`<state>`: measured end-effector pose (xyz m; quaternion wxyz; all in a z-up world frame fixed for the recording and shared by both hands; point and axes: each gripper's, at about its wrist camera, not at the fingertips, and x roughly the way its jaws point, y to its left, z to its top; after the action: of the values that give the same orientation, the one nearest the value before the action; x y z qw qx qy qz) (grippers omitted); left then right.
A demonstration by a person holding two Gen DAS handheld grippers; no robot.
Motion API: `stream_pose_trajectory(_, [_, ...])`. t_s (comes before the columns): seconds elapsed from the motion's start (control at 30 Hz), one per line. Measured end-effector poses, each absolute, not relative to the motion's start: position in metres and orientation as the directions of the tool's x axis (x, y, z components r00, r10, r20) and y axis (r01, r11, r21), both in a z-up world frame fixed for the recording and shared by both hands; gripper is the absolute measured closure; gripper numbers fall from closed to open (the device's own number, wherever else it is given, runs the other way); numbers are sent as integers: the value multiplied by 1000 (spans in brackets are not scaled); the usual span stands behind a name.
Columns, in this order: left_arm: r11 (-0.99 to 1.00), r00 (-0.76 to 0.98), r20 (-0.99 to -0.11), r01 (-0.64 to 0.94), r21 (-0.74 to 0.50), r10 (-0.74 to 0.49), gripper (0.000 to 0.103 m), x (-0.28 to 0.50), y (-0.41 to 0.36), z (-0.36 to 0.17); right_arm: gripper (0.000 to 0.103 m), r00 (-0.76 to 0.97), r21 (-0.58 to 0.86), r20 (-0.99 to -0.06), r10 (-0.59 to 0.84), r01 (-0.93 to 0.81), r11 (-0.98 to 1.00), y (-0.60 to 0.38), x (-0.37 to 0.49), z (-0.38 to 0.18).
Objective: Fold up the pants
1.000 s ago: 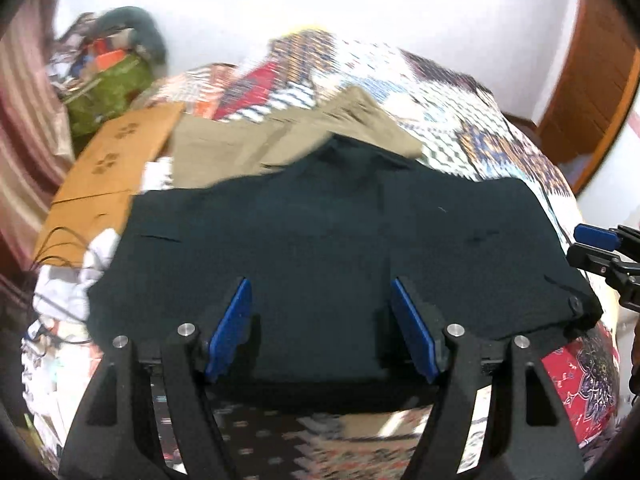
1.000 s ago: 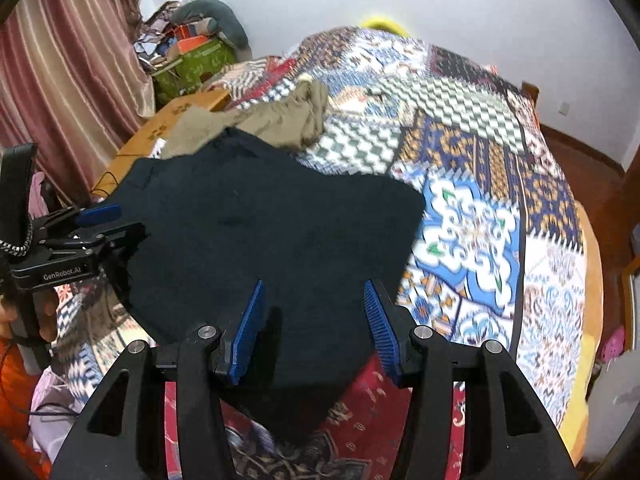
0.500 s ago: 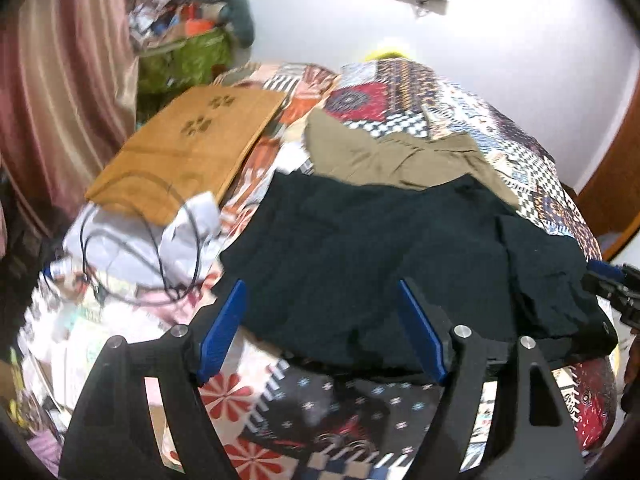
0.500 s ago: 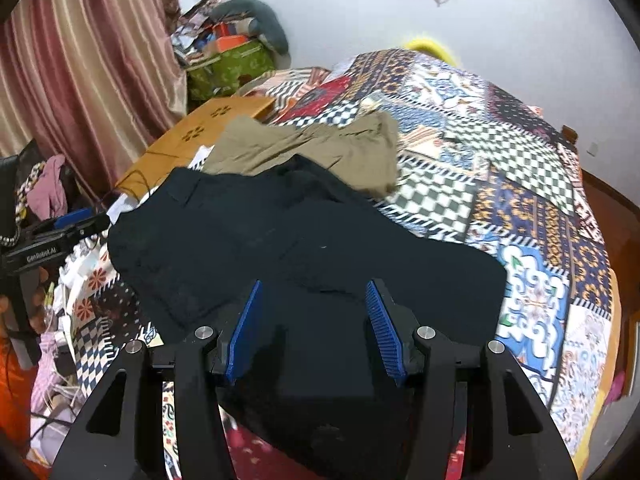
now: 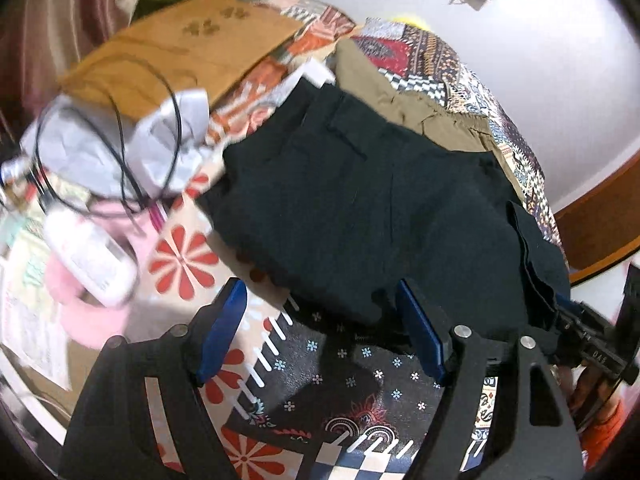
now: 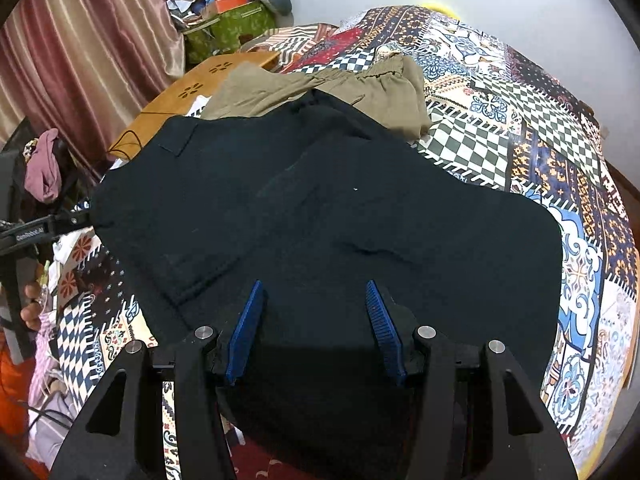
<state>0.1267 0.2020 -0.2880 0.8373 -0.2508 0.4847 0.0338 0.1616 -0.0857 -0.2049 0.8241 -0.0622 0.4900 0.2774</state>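
Note:
Dark, nearly black pants lie spread on the patchwork bedspread; they also show in the left wrist view. My right gripper is open, its blue pads over the near edge of the pants. My left gripper is open and empty, over the bedspread just beside the pants' left edge. The left gripper also shows at the left edge of the right wrist view.
Khaki pants lie behind the dark ones. A wooden board, crumpled white paper and a black cable lie to the left. Striped curtains and piled boxes stand at the far left.
My left gripper has swung left and off the pants, now over the bedspread beside them. My right gripper has moved closer over the pants' near edge. Both stayed open.

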Motion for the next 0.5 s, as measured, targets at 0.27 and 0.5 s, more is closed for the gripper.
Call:
stream_pose_trajectory(0.27, [835, 539, -804, -300, -461, -250, 26, 143, 206, -298, 52, 361, 167, -845, 394, -522, 836, -85, 159, -207])
stream_pose_trajectory(0.5, [781, 554, -774, -318, -538, -307, 26, 169, 219, -306, 51, 352, 189, -841, 411, -520, 833, -87, 161, -207])
